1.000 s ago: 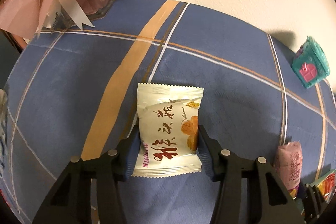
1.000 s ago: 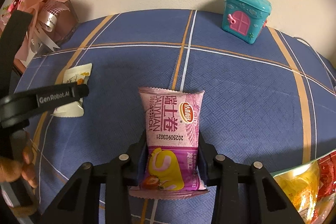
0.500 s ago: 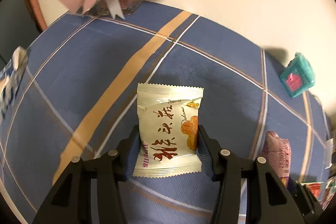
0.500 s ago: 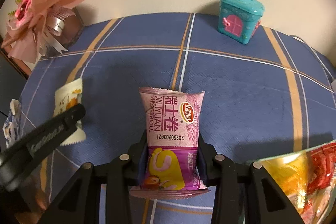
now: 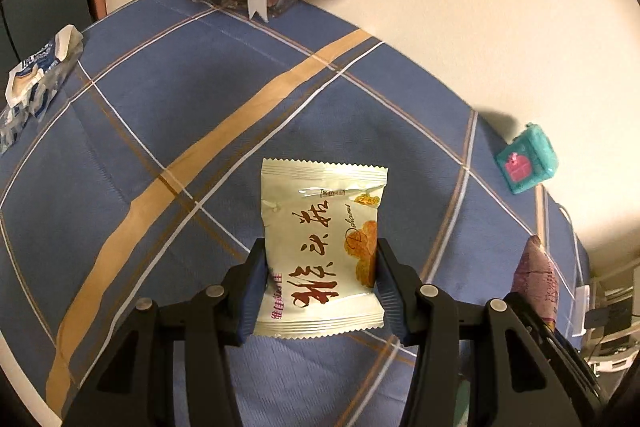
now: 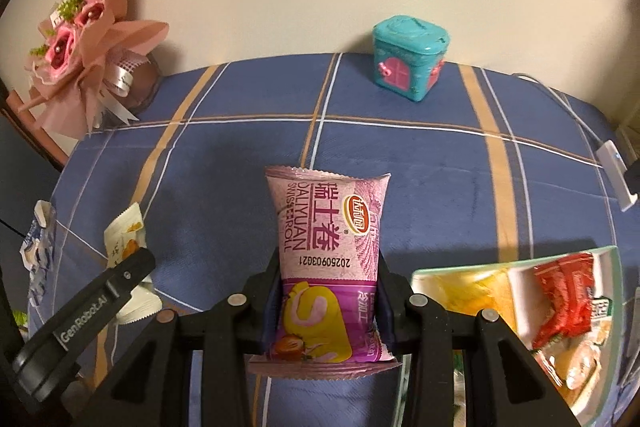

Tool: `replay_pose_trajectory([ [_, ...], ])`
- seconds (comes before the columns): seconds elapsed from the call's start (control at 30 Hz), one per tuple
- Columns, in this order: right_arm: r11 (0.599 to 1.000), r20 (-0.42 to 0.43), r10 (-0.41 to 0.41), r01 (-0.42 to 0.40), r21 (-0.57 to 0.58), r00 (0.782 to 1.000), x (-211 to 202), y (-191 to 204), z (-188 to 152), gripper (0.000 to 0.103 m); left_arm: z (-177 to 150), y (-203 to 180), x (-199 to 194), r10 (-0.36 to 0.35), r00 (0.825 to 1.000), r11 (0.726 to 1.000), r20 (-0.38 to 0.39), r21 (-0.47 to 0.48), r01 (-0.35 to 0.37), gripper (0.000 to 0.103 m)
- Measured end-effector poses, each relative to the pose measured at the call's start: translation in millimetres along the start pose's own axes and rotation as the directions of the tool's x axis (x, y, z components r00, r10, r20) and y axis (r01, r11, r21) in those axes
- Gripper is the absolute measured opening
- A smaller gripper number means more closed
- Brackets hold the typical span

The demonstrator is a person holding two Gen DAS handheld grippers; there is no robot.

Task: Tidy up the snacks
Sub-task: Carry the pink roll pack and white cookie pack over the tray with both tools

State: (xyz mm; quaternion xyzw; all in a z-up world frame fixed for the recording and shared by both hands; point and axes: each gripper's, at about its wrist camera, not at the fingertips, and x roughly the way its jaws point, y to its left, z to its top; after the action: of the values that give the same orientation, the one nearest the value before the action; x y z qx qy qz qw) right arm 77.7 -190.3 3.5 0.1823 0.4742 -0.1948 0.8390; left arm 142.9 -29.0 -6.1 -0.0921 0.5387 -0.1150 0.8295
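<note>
My left gripper (image 5: 318, 267) is shut on a cream snack packet (image 5: 320, 227) with red characters, held above the blue plaid tablecloth (image 5: 160, 115). In the right wrist view, my right gripper (image 6: 326, 279) is shut on a pink Swiss roll packet (image 6: 326, 227), also lifted off the cloth. The left gripper's finger (image 6: 92, 307) and its cream packet (image 6: 124, 239) show at the lower left of the right wrist view. The pink packet (image 5: 538, 271) appears edge-on at the right of the left wrist view.
A divided glass tray (image 6: 612, 311) with yellow and red snacks sits at the lower right. A teal toy house (image 6: 408, 63) and a pink bouquet (image 6: 80, 43) stand by the wall. A blue-white packet (image 5: 36, 75) lies at the table's left edge. A white charger (image 6: 616, 179) lies far right.
Both grippers have risen with their packets still held. The left one rolled and swung, bringing the bouquet to the top and the blue-white packet into view.
</note>
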Motion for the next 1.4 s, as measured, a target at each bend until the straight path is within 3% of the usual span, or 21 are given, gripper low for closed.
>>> replay_pose_trajectory([
  [0.63, 0.997, 0.035, -0.059, 0.057, 0.045, 0.998, -67, -39, -26, 0.041, -49, -34, -44, -0.066, 0.998, 0.994, -0.014, 0.09, 0.067, 0.053],
  [1.4, 0.986, 0.078, -0.099, 0.087, 0.14, 0.992, -128, -99, -73, 0.042, -114, -83, -89, -0.136, 0.989, 0.962, -0.058, 0.232, 0.145, 0.053],
])
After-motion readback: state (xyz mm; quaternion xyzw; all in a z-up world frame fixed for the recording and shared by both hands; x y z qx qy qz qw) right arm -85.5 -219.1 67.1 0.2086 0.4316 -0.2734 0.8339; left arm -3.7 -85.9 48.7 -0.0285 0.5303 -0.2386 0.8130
